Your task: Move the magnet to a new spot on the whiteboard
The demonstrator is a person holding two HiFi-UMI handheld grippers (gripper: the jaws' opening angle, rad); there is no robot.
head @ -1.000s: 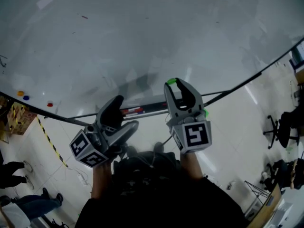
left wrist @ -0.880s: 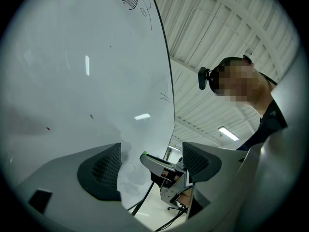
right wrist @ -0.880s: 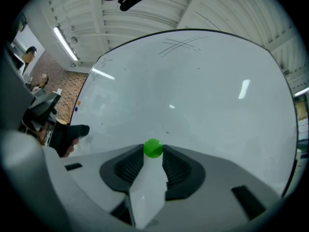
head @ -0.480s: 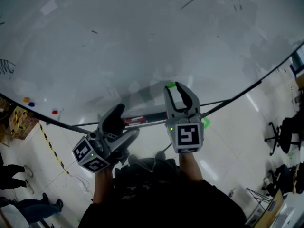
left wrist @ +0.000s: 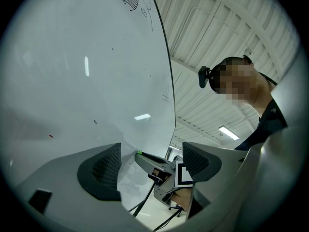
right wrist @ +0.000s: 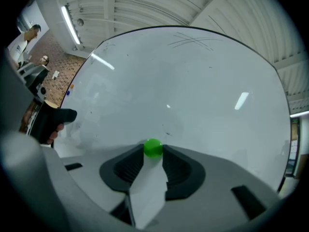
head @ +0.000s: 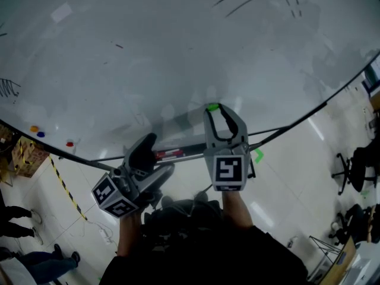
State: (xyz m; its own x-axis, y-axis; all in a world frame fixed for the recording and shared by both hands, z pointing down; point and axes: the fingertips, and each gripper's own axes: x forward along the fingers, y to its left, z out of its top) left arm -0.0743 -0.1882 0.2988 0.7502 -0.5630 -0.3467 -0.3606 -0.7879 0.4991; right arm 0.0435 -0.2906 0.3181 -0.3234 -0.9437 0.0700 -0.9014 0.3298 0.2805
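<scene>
Half done, prob.: right claw pinches green magnet near whiteboard; placing + release left. Left claw wide, empty.

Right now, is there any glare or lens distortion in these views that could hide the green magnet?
Head view: the edge of the whiteboard bows from wide-angle distortion, and a soft shadow falls beside the right gripper. Right gripper view: light streaks glare on the board, yet the green magnet between the jaws is sharp. Left gripper view: dark round vignette, more reflected streaks on the board.
</scene>
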